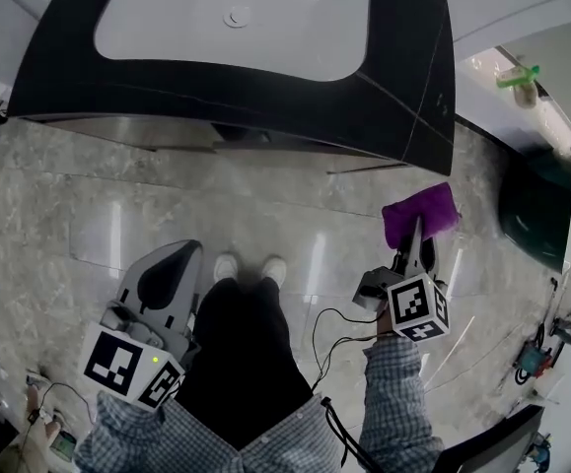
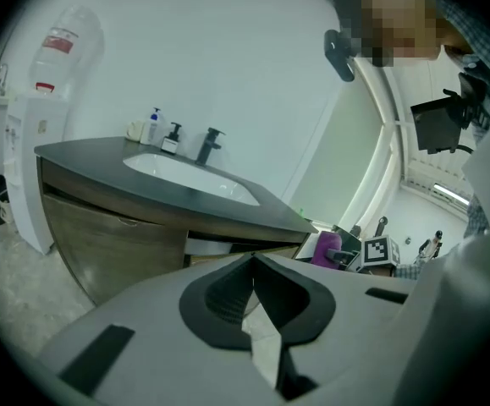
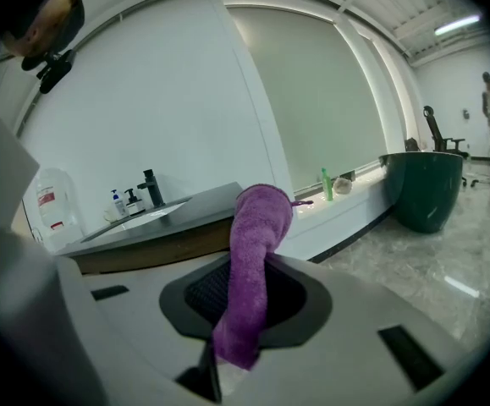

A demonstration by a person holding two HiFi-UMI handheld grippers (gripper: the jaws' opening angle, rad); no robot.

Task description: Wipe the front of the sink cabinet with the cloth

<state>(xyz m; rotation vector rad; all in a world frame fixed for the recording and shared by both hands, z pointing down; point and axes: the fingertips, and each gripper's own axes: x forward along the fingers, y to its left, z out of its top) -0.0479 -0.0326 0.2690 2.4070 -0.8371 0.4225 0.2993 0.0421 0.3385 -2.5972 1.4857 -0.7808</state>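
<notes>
The sink cabinet has a black top (image 1: 403,106) with a white basin (image 1: 265,18). Its wood front (image 2: 113,235) is in shadow under the top in the head view. Below and to the right of the cabinet, my right gripper (image 1: 416,235) is shut on a purple cloth (image 1: 421,214), which stands up between its jaws (image 3: 260,218). It hangs over the floor, apart from the cabinet. My left gripper (image 1: 179,264) is low at the left, shut with nothing in it (image 2: 253,265). It also points at the cabinet from a distance.
The floor is glossy marble tile (image 1: 88,215). A dark green tub (image 3: 422,189) stands at the right by a white window ledge holding a green bottle (image 3: 325,183). A black tap (image 2: 208,145) and soap bottles (image 2: 154,128) sit on the counter. A water dispenser (image 2: 37,142) stands to its left. The person's shoes (image 1: 249,268) are between the grippers.
</notes>
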